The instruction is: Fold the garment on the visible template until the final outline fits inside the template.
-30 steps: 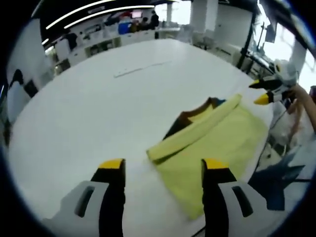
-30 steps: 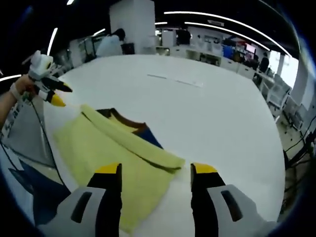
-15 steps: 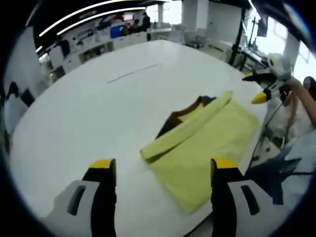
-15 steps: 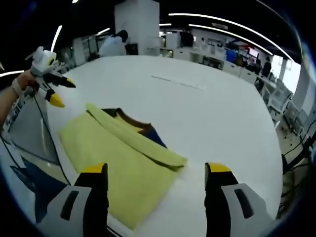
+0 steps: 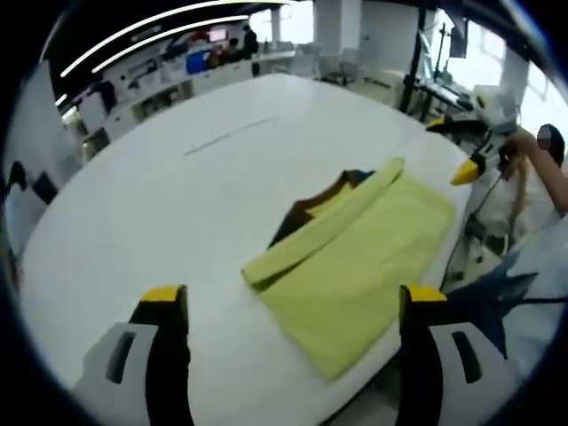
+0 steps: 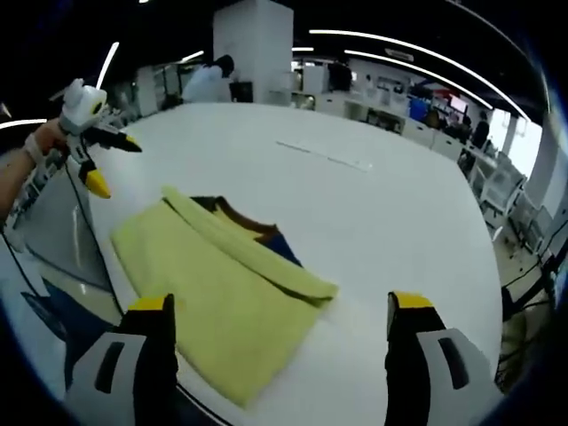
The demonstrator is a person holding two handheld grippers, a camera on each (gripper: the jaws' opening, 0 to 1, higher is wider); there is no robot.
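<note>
In the left gripper view, I am holding my left gripper (image 5: pixel 293 297) with its jaws spread wide and nothing between them, both yellow tips sitting low in the frame. The yellow garment (image 5: pixel 355 257) is lying folded on the white table (image 5: pixel 160 204), above and between my jaws, slightly right of centre, apart from both tips. A rolled band is running diagonally along its upper left edge, with a dark collar showing just beyond it. My right gripper (image 5: pixel 470 146) is hanging at the upper right, past the garment's far corner.

In the right gripper view, I am keeping my right gripper (image 6: pixel 280 306) just as wide open and gripping nothing. The garment (image 6: pixel 213 275) is lying left of centre, its near edge close to my left jaw's tip. My left gripper (image 6: pixel 93 142) is hovering at the upper left, its jaws parted, just beyond the garment's far corner. The table (image 6: pixel 382 213) is stretching away to the right.
</note>
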